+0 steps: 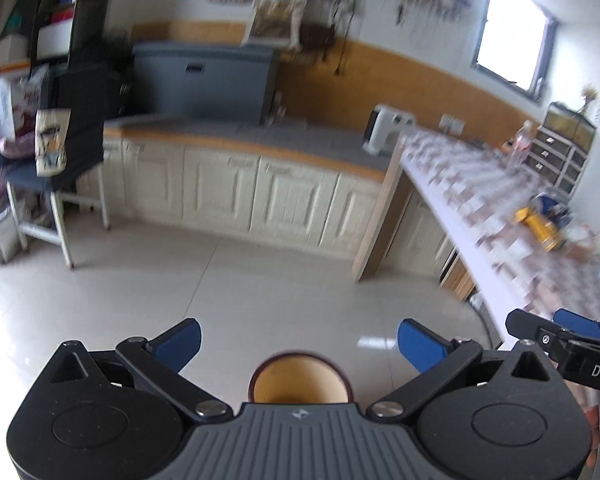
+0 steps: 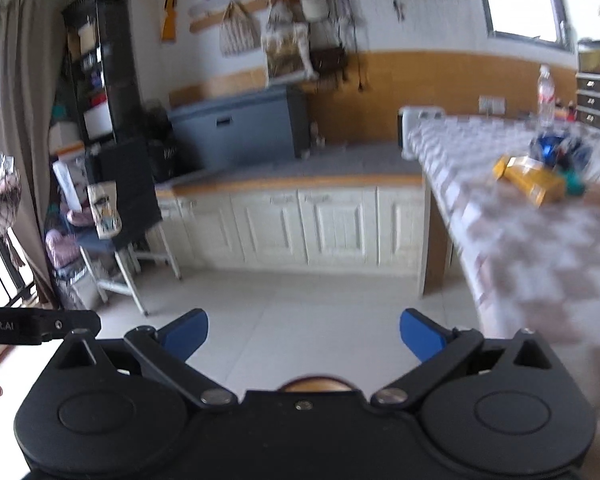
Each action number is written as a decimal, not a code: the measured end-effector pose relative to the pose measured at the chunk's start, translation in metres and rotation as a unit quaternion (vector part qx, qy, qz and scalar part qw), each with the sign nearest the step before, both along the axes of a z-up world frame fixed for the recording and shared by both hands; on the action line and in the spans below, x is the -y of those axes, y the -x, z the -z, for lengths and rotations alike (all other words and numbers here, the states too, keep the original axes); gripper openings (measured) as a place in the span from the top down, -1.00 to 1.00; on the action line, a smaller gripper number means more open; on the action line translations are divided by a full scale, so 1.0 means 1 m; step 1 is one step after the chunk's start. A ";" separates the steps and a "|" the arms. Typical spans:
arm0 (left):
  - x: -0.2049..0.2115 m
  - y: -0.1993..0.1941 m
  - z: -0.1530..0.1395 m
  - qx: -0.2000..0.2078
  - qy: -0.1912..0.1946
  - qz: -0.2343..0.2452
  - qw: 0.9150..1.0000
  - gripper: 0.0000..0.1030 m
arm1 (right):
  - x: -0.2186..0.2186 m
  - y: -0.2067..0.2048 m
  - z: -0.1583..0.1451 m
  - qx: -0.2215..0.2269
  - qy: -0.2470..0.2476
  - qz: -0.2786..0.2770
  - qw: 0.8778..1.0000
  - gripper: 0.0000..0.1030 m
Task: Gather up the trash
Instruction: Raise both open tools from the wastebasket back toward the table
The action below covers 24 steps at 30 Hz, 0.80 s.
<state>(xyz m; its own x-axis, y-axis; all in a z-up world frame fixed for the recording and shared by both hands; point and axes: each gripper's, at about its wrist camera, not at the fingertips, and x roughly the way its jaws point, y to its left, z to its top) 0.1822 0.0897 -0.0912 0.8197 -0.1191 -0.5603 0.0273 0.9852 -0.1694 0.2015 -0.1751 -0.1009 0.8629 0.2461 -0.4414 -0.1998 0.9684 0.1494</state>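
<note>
My left gripper (image 1: pixel 299 344) is open and empty, held above the tiled floor. Below it stands a round bin (image 1: pixel 300 378) with a dark rim and a tan inside. My right gripper (image 2: pixel 304 334) is open and empty too; the bin's rim (image 2: pixel 314 383) just shows below it. Trash lies on the checked table: a yellow packet (image 2: pixel 530 182) (image 1: pixel 540 226), blue wrappers (image 2: pixel 556 146) (image 1: pixel 550 206) and a teal scrap (image 2: pixel 574 184). Both grippers are well short of the trash. The right gripper's fingers (image 1: pixel 576 326) show at the left wrist view's right edge.
A clear plastic bottle (image 2: pixel 546 96) stands at the table's far end by small drawers (image 2: pixel 596 100). A cream cabinet run (image 2: pixel 300 224) with a grey box (image 2: pixel 240 128) lines the back wall. A chair (image 2: pixel 116 240) and black shelving (image 2: pixel 100 64) are at the left. The checked table (image 2: pixel 540 260) fills the right.
</note>
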 end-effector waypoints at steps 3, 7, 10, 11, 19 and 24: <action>0.012 0.005 -0.019 0.029 -0.007 0.009 1.000 -1.00 | 0.008 0.010 -0.018 0.025 0.002 0.010 1.000 -1.00; 0.031 0.008 -0.038 0.060 -0.008 0.026 0.998 -1.00 | 0.026 0.024 -0.037 0.056 0.009 0.018 0.998 -1.00; 0.049 0.010 -0.048 0.083 -0.007 0.045 0.996 -1.00 | 0.046 0.032 -0.048 0.081 0.024 0.032 0.996 -1.00; 0.056 0.010 -0.052 0.090 -0.006 0.053 0.994 -1.00 | 0.051 0.034 -0.050 0.088 0.028 0.037 0.995 -1.00; 0.120 0.001 -0.067 0.121 -0.009 0.105 0.987 -1.00 | 0.125 0.058 -0.071 0.124 0.058 0.087 0.987 -1.00; 0.170 -0.010 -0.067 0.121 -0.007 0.139 0.983 -1.00 | 0.177 0.065 -0.078 0.140 0.077 0.127 0.979 -1.00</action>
<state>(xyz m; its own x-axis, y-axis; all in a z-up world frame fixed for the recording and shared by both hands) 0.1922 -0.0799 -0.0242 0.8657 -0.3518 -0.3560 0.3345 0.9358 -0.1114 0.1366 -0.3518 -0.0232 0.9800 -0.0429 -0.1941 0.0379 0.9989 -0.0293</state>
